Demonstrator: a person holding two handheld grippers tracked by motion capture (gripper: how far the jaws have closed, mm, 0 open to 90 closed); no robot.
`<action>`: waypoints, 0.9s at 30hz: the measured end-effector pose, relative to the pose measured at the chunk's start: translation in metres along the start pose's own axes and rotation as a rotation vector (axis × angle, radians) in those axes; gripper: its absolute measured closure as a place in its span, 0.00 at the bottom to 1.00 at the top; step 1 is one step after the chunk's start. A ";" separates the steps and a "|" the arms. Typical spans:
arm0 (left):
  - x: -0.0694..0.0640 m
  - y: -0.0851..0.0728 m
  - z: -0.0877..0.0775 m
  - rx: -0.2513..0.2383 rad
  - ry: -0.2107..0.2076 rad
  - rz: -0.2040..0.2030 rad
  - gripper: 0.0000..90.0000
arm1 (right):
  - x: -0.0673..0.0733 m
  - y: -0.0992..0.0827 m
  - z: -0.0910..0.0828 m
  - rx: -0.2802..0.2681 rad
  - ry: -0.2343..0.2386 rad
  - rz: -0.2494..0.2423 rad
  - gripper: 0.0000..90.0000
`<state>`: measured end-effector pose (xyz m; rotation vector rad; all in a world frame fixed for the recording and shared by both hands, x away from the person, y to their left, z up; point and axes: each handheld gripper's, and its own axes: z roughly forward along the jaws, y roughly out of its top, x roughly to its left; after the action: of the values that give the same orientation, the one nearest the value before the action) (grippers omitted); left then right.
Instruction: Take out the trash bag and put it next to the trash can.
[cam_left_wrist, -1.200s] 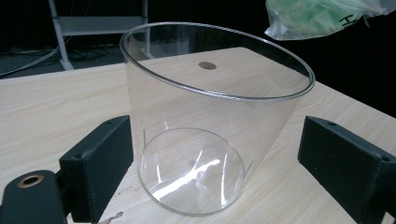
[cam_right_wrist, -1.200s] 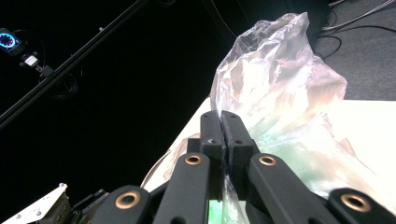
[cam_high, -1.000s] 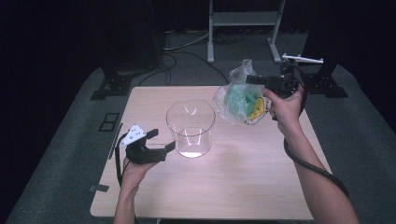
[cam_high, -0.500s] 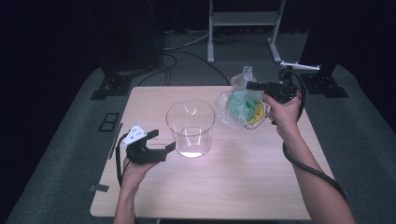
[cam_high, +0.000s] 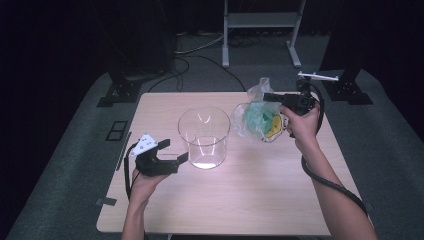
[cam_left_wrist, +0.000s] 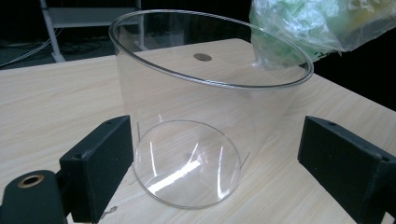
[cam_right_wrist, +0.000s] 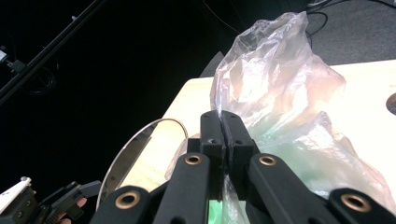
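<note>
A rectangular light wooden table (cam_high: 235, 200) with a pale grain stands on a grey carpeted floor (cam_high: 65, 165). Beyond it the room falls into darkness. A white metal shelf frame (cam_high: 261, 20) stands at the back, with black cables (cam_high: 200, 57) trailing across the floor before it. Black stand feet (cam_high: 120, 92) rest at both far corners of the table.
</note>
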<state>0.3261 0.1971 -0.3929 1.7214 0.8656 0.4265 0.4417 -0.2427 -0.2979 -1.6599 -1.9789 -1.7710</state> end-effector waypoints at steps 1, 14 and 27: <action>0.000 0.000 0.000 -0.001 -0.001 0.000 0.10 | -0.001 -0.001 0.000 0.003 0.000 0.003 0.99; 0.000 -0.001 0.001 0.012 -0.006 0.005 0.10 | -0.019 -0.016 0.009 0.028 -0.009 0.023 0.99; 0.001 -0.003 0.004 0.028 -0.016 0.002 0.10 | -0.036 -0.035 0.022 0.061 -0.011 0.043 0.99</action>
<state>0.3285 0.1949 -0.3975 1.7493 0.8627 0.4032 0.4471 -0.2438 -0.3527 -1.6841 -1.9651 -1.6736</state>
